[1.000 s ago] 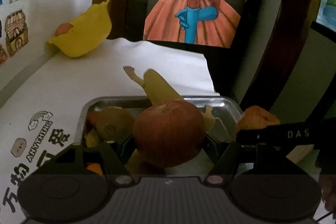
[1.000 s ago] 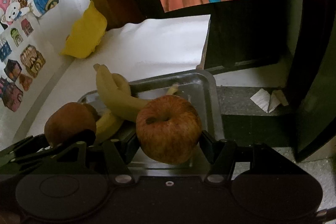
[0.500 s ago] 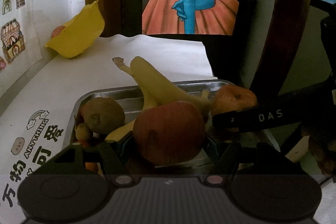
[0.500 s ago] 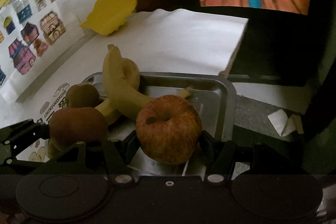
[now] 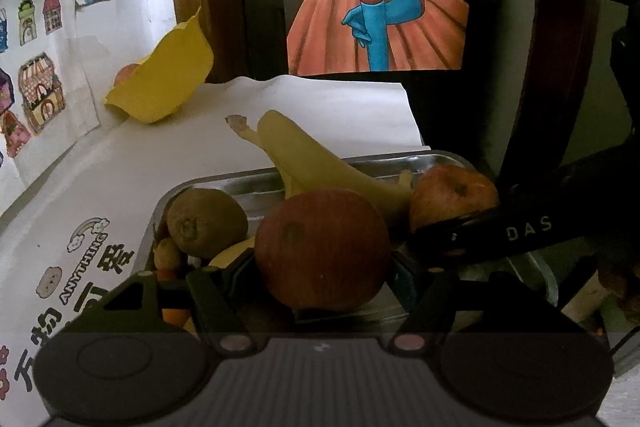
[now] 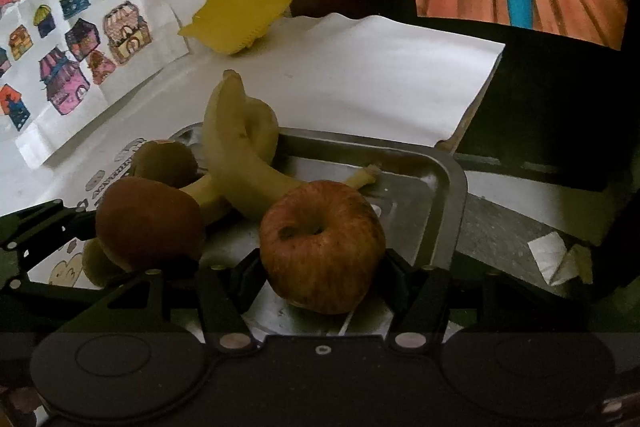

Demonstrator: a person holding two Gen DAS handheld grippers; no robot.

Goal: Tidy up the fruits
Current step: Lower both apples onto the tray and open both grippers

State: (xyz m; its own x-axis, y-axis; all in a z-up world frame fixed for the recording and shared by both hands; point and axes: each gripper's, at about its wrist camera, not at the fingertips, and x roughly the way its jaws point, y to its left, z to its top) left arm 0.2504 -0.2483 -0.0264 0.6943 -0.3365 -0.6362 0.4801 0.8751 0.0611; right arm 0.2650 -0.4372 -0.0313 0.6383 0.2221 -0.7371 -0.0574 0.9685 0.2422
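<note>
- My left gripper (image 5: pixel 322 287) is clamping a dark red apple (image 5: pixel 322 247) between its two fingers, and the apple is filling the whole gap.
- My right gripper (image 6: pixel 322 279) is clamping a second, streaked red-yellow apple (image 6: pixel 322 245), whose stem hollow is facing up toward the camera.
- Both apples are hanging over the metal tray (image 6: pixel 448 183); I cannot tell whether they are touching its floor.
- In the right wrist view, the dark red apple (image 6: pixel 148 219) is sitting at the left, with the black frame of my left gripper beside it.
- In the left wrist view, the streaked apple (image 5: pixel 452 197) is sitting at the right side of the tray (image 5: pixel 256 183), held by the black finger marked "DAS".
- Two bananas (image 6: pixel 240 163) are lying crossed in the tray, and one tip is sticking out over the far rim.
- A brown kiwi (image 5: pixel 206 221) is lying at the left side of the tray, near the bananas (image 5: pixel 316 163).
- Some smaller fruit pieces are lying below the kiwi, but they are too hidden to name.
- The tray is standing on a white paper sheet (image 5: pixel 328 111).
- A yellow wrapper (image 5: pixel 164 79) is lying at the far left corner, well apart from the tray.
- Drawings of little houses (image 6: pixel 80 39) are covering the left wall.
</note>
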